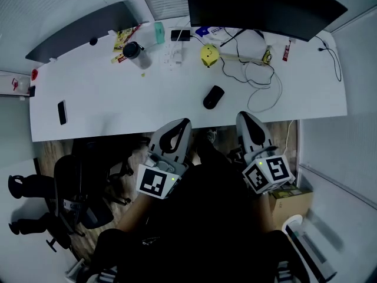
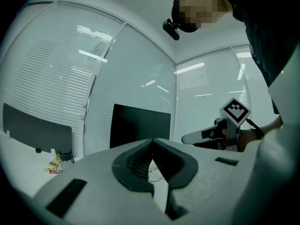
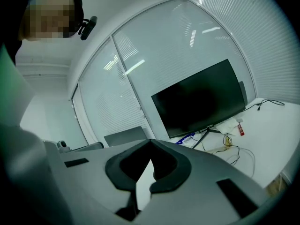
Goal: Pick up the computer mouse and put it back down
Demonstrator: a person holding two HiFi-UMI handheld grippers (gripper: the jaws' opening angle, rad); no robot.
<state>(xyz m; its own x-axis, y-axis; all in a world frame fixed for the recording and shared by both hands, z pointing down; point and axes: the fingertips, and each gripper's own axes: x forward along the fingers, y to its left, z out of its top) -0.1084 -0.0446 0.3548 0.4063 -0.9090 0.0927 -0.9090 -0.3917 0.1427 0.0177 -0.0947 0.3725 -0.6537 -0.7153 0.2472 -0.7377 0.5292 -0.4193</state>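
A black computer mouse (image 1: 213,96) is pictured lying untouched on the white surface (image 1: 118,99), a little way in from the near edge. Both claws are held short of that edge, on the person's side of the mouse: the left claw (image 1: 178,128) off to its near left, the right claw (image 1: 248,125) off to its near right. Each claw is shown closed, jaw tips met and nothing between them.

The pick-up is judged not yet begun. For a clean lift, one claw has to be opened wider than the mouse before it arrives. It is then best lowered over the two long sides and closed gently across the narrow width. Only a slight raise is called for, and the mouse should be set back flat before it is released.

No object is seen between the mouse and the claws. Loops of cable (image 1: 262,81) are spread just beyond and to the right of the mouse and could be snagged by a wide approach from that side. A small yellow object (image 1: 209,55) sits straight beyond the mouse, with a dark monitor (image 1: 259,5) further back. A bottle (image 1: 134,52) stands beyond the mouse to its left. A phone (image 1: 62,112) lies well apart at the far left.
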